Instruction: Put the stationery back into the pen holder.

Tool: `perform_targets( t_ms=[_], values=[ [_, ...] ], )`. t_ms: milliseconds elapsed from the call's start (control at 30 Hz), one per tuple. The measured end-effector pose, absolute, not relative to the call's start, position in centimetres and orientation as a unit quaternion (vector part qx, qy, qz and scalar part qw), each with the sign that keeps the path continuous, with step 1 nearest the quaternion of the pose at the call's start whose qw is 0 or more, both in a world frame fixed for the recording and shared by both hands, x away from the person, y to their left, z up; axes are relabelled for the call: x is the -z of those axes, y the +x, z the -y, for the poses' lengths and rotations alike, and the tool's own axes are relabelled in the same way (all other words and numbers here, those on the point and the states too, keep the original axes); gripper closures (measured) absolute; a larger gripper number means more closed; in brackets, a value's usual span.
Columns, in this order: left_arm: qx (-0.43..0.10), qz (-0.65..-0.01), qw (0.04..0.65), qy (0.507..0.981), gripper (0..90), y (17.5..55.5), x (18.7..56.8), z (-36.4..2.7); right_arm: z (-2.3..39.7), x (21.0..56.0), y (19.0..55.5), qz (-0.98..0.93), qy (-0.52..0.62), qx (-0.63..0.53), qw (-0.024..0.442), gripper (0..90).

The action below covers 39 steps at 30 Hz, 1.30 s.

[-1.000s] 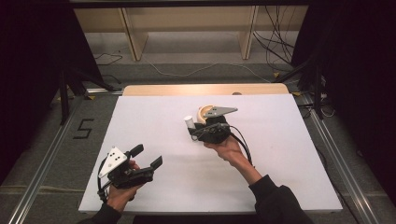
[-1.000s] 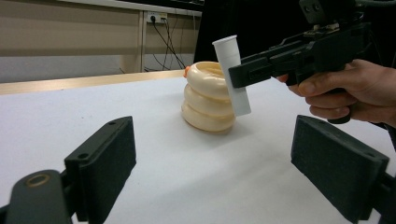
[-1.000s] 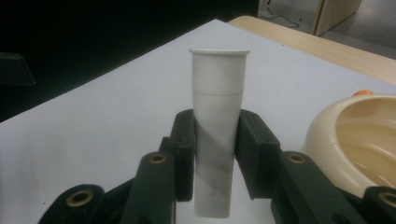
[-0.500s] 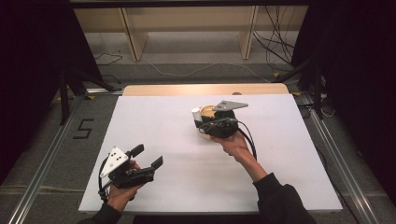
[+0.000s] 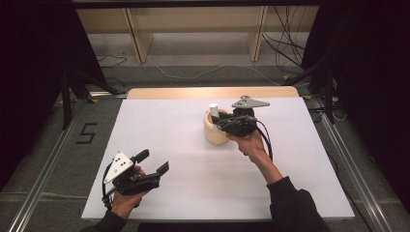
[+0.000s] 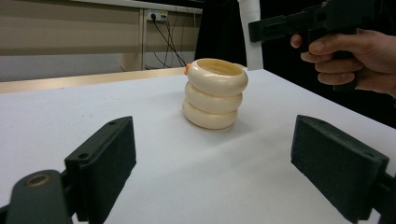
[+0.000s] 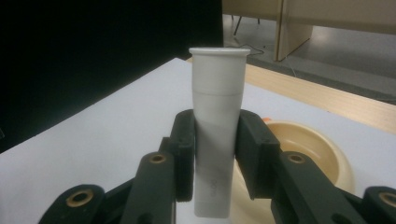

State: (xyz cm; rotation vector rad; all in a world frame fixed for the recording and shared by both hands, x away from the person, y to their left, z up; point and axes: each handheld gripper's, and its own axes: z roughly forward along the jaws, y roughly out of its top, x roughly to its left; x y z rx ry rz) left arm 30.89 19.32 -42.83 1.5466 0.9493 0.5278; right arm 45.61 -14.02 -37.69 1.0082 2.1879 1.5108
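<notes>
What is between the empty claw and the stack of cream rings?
Nothing: only bare white table lies between the left gripper and the ring stack, as the left gripper view and high view show.

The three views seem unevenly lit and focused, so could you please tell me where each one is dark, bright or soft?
High view: the white table is bright, its surroundings nearly black. Left gripper view: the cream ringed holder is sharp and evenly lit, while the near left gripper is soft. Right gripper view: the white tube in the right gripper is dim, against a black upper-left background.
</notes>
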Motion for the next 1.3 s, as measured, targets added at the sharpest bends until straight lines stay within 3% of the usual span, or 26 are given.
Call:
perform_targets(
  t_ms=[633,1300],
  values=[
    [-0.225,-0.406,0.584,0.666,13.3,31.0,42.9,-19.2,16.0,37.7,47.0,-0.738,0.379,-0.533,0.169,69.2],
    [-0.225,-0.405,0.582,0.668,13.4,31.0,43.1,-19.1,15.5,38.9,48.7,-0.728,0.395,-0.530,0.181,69.1]
  ],
)
